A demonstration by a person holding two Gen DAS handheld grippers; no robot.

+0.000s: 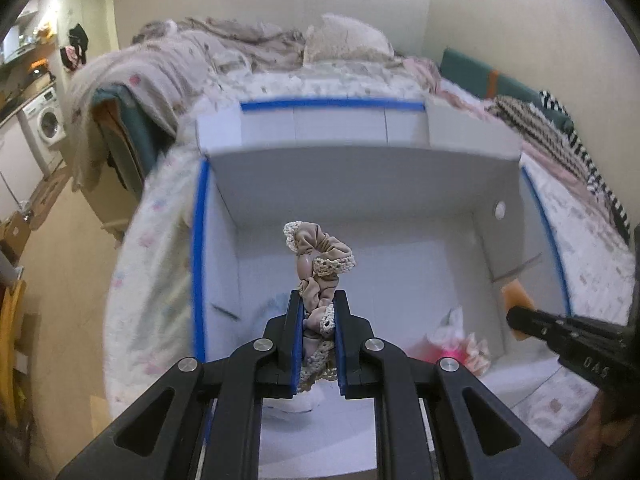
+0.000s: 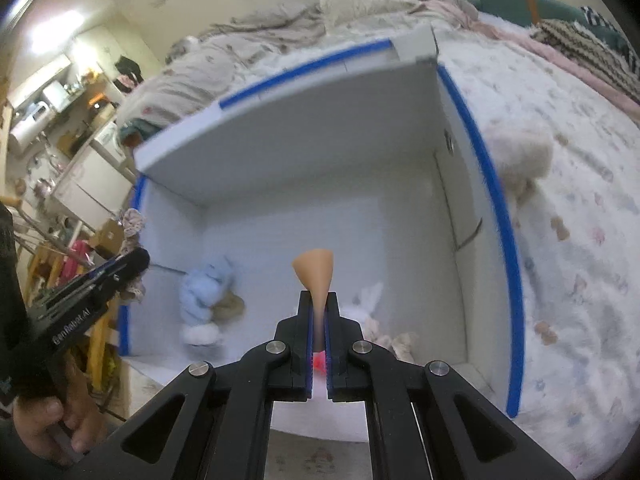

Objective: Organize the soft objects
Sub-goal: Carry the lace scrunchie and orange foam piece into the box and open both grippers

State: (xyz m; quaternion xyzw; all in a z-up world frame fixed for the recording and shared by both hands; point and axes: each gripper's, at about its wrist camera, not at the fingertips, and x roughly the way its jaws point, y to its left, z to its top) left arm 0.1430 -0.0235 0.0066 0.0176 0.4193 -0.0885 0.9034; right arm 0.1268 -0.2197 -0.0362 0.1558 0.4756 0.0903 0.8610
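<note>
A white box with blue-taped edges sits open on the bed; it also shows in the right wrist view. My left gripper is shut on a beige lace-trimmed scrunchie and holds it above the box. My right gripper is shut on an orange sponge, squeezed thin between the pads, also over the box. The right gripper shows in the left wrist view with the sponge. Inside the box lie a light blue plush toy, a white plush and a pink item.
The box rests on a fluffy white patterned bedspread. A cream plush lies on the bed just right of the box. Pillows and blankets pile at the far end. A washing machine and floor clutter stand at left.
</note>
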